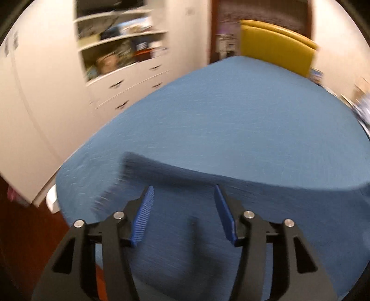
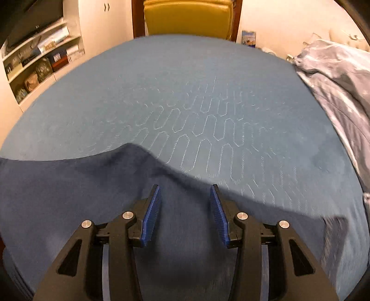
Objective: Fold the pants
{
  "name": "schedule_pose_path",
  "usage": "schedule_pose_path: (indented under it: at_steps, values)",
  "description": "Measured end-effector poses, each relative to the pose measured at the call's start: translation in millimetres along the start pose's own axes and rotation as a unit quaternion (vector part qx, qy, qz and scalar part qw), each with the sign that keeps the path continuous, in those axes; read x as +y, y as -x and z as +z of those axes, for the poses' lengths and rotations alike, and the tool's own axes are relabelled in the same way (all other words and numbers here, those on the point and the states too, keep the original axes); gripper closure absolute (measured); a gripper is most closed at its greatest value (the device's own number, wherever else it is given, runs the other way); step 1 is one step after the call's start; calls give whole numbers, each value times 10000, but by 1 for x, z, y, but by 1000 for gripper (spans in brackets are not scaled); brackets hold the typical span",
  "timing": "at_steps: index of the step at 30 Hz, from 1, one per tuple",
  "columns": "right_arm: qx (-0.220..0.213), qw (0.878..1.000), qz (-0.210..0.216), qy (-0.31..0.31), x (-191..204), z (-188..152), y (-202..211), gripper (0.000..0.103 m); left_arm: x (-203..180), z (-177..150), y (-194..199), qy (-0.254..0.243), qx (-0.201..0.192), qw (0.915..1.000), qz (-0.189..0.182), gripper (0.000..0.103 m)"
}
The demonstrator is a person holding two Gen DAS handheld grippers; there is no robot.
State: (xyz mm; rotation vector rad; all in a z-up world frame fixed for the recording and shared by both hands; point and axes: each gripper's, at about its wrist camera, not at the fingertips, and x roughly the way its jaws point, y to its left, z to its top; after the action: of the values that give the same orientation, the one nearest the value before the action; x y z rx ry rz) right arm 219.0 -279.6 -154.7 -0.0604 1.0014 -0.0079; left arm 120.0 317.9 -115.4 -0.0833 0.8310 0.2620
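Both left tongs (image 1: 183, 187) and right tongs (image 2: 185, 186) gape empty above dark blue pants (image 2: 69, 185); blue-covered surface (image 2: 185, 81) stretches ahead; grey cloth (image 2: 342, 88) right of the right tongs.

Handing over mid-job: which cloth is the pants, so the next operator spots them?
On the blue bedspread below the yellow headboard, look at the near edge. The pants lie there, darker navy and plain, unlike the pale grey garment heaped at the right.
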Motion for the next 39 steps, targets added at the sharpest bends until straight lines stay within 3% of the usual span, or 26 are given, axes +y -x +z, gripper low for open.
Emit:
schedule_pose_path:
  at_steps: [2,5,9,11,12,13,14,15,16,17,19,20,21,22,26,28,29,30,31,35,39]
  values:
    - [159,9999,-10,-60,-3,4,-22,61,-38,-17,16,-349,-64,9990,-273,47]
    - [-61,9999,-60,-122,-3,9,-34,60,-99,-30,35,-847,-224,9944,-585,43]
    - [-121,9973,196,-704,-21,8,-11,59,-180,-58,58,-1411,-487,9834,-1034,40]
    - [-539,9902,274,-1257,-50,-15,38,46,-230,-73,84,-1512,-601,9767,-1397,40]
    - [-626,9871,200,-1460,-65,-30,56,27,-256,-80,93,-1488,-509,9728,-1701,40]
    - [-719,9825,163,-1708,-85,-53,78,22,-278,-90,100,-1490,-318,9658,-2101,40]
    - [-717,9781,157,-1946,-107,-72,91,22,-308,-103,109,-1574,-106,9523,-2614,40]
    - [-642,9735,95,-2194,-125,-91,99,22,-335,-117,119,-1758,-62,9407,-2900,41]
    - [-551,9673,-22,-2476,-138,-112,107,27,-361,-131,130,-2025,-117,9280,-3126,41]
    - [-338,9563,-202,-2898,-164,-141,113,43,-391,-148,141,-2418,-184,9102,-3357,40]
    - [-161,9417,-459,-3329,-194,-177,119,60,-439,-178,161,-2977,-224,8807,-3678,41]
    - [-102,9399,-514,-3374,-203,-191,118,67,-450,-186,164,-3090,-231,8713,-3805,40]
    - [14,9402,-477,-3372,-209,-204,116,89,-465,-197,170,-3210,-228,8641,-3870,40]
    - [108,9403,-411,-3376,-216,-214,111,103,-480,-211,174,-3423,-217,8564,-3859,41]
    - [30,9458,-150,-3245,-220,-218,117,103,-512,-247,181,-4113,-330,8350,-3639,41]
    - [-37,9464,-81,-3229,-218,-223,123,103,-515,-253,177,-4291,-424,8310,-3514,43]
    - [-54,9454,-34,-3257,-217,-226,125,103,-523,-259,175,-4408,-476,8302,-3379,48]
    - [-69,9432,59,-3322,-219,-231,124,103,-533,-264,173,-4508,-448,8296,-3263,71]
    - [-86,9412,134,-3376,-220,-237,127,103,-532,-268,169,-4612,-376,8273,-3184,87]
    - [-139,9381,248,-3453,-230,-241,130,103,-532,-272,174,-4789,-583,8213,-3045,101]
    - [-199,9268,492,-3718,-240,-245,129,103,-517,-270,176,-4788,-704,8212,-3022,102]
